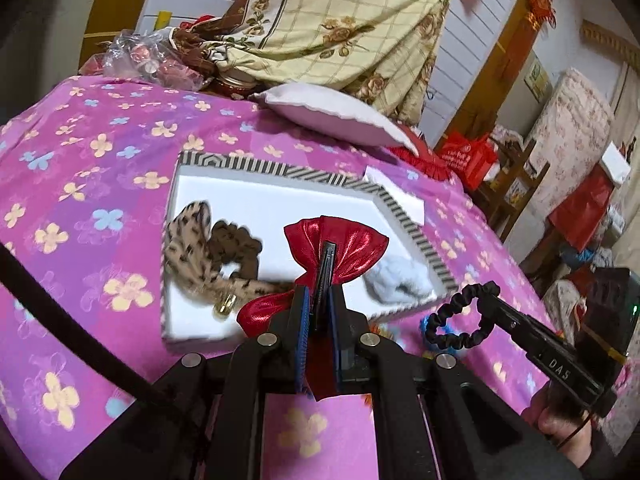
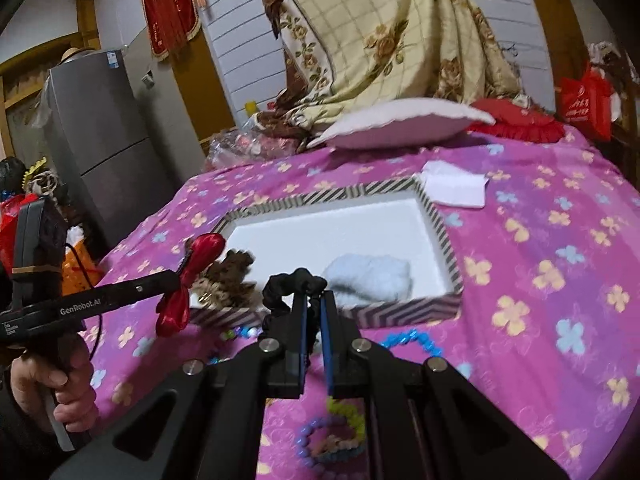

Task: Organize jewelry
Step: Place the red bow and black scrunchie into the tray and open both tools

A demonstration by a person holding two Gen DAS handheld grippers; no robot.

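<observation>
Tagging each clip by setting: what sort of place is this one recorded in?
Most likely a lived-in bedroom in a home. The work goes on atop a bed with a pink flowered cover, a pillow and a folded floral quilt at its head. A grey fridge alongside suggests a multi-use room.

I'm leaning over a bed (image 2: 520, 248) spread with a magenta sheet printed with yellow and blue flowers. At its far side a pale pillow (image 2: 400, 124) lies below a heaped cream floral quilt (image 2: 380, 40), which rests against a white panelled wall (image 1: 472, 40). Left of the quilt stands a grey refrigerator (image 2: 104, 152), with a red tasselled hanging (image 2: 170, 8) above it. A red bag (image 2: 584, 100) sits to the quilt's right. The light is dim and indoor.
</observation>
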